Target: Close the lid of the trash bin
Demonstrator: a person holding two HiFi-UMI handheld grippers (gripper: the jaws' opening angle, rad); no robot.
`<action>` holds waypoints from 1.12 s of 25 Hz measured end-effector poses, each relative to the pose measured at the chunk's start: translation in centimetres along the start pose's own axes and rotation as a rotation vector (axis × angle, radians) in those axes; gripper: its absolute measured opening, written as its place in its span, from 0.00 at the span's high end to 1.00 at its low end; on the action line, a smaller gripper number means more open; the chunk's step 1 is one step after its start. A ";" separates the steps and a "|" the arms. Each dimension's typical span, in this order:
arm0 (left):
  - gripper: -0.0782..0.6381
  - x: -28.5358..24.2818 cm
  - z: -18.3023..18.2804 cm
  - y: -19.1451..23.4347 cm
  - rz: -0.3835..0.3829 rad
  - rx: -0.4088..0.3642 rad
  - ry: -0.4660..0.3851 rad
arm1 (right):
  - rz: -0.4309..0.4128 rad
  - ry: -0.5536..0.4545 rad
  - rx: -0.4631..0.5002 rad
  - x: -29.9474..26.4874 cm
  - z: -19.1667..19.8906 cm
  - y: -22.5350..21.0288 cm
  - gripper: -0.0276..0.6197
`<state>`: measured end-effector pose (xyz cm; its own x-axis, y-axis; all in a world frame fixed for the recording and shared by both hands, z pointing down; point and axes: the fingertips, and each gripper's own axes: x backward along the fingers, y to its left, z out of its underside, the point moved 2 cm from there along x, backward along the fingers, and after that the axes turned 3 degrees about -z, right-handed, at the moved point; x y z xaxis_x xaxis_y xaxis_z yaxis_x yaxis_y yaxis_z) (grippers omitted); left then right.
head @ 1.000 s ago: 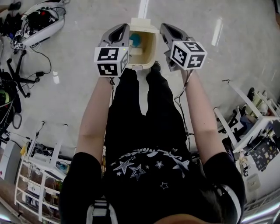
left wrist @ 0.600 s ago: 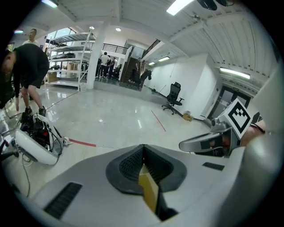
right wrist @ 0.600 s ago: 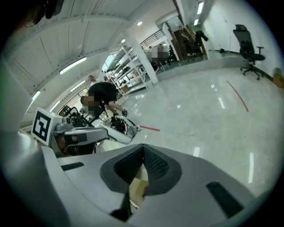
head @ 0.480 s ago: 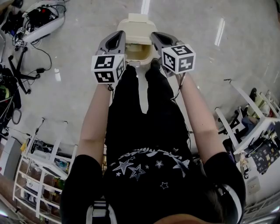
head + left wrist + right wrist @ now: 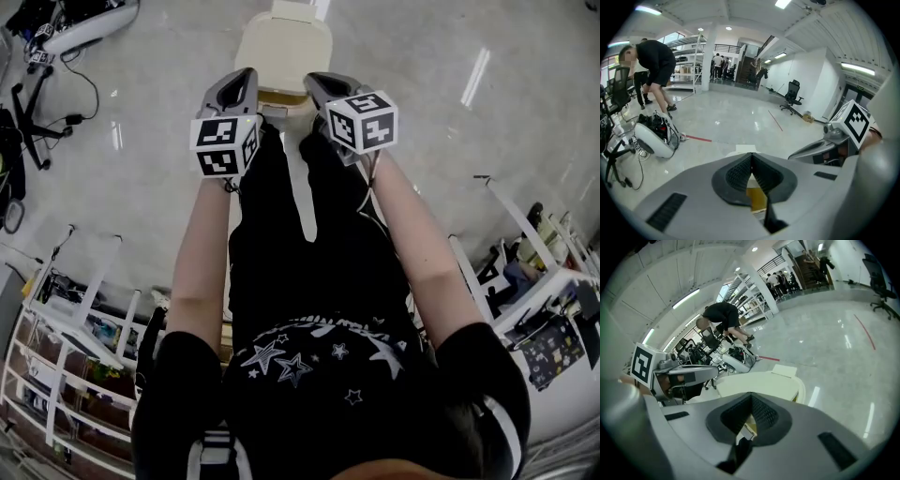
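The cream trash bin (image 5: 281, 47) stands on the floor just beyond my feet, its lid lying down flat over the top. My left gripper (image 5: 246, 77) and right gripper (image 5: 315, 82) hover side by side over the bin's near edge, both shut with nothing between the fingers. In the left gripper view only a strip of the bin (image 5: 745, 149) shows past the shut left gripper (image 5: 751, 155). The right gripper view shows the lid (image 5: 759, 383) flat, just beyond the shut right gripper (image 5: 751, 397), with the other gripper's marker cube (image 5: 643, 364) at left.
A white machine with cables (image 5: 84, 23) and a chair base (image 5: 23, 112) lie on the floor at far left. White shelving (image 5: 66, 356) stands at lower left, white tables (image 5: 553, 281) at right. A person (image 5: 656, 61) bends over farther off.
The bin's lid, open a second ago with the inside showing, has come down flat. Both grippers drew closer together and back to the bin's near edge.
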<state>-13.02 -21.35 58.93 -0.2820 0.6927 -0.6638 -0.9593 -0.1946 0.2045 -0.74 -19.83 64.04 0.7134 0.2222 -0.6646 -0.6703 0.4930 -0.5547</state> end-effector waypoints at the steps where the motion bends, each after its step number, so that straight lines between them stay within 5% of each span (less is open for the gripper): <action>1: 0.88 0.2 0.6 -0.1 -0.012 0.012 0.001 | -0.008 0.008 0.006 0.0 0.5 0.0 0.96; 8: 0.88 0.3 4.7 0.1 -0.024 0.032 0.056 | -0.030 0.053 0.019 -1.3 3.3 0.0 0.96; 28: 0.88 -2.6 15.1 0.4 0.143 -0.054 0.278 | 0.104 0.066 -0.083 -5.9 10.1 -1.3 0.96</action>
<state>-12.45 -12.70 71.63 -0.3994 0.4407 -0.8039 -0.9070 -0.3178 0.2764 -1.99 -13.32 73.76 0.6262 0.2112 -0.7505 -0.7562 0.3988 -0.5187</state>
